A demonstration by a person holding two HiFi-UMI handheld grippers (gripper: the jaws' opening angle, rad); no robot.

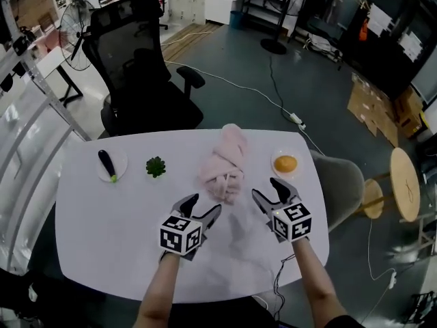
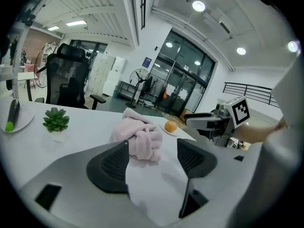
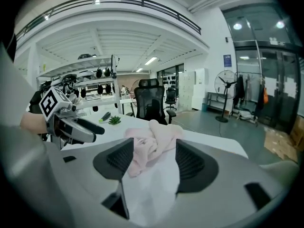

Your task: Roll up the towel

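Observation:
A pink towel (image 1: pixel 223 162) lies crumpled in a loose heap on the white table (image 1: pixel 116 244), toward its far middle. My left gripper (image 1: pixel 205 205) hovers just short of the towel's near left side, jaws open and empty. My right gripper (image 1: pixel 265 188) is to the right of the towel's near end, also open with nothing between its pads. In the left gripper view the towel (image 2: pixel 138 137) lies ahead, beyond the gripper (image 2: pixel 153 160), with the right gripper (image 2: pixel 209 121) at right. In the right gripper view the towel (image 3: pixel 149 144) lies ahead of the gripper (image 3: pixel 153 161), and the left gripper (image 3: pixel 80 127) shows at left.
An eggplant on a small plate (image 1: pixel 108 164) and a green succulent (image 1: pixel 156 167) sit left of the towel. An orange on a plate (image 1: pixel 285 163) sits right of it. A black office chair (image 1: pixel 140 74) stands behind the table, with a grey chair (image 1: pixel 345 183) and a wooden stool (image 1: pixel 404 183) at right.

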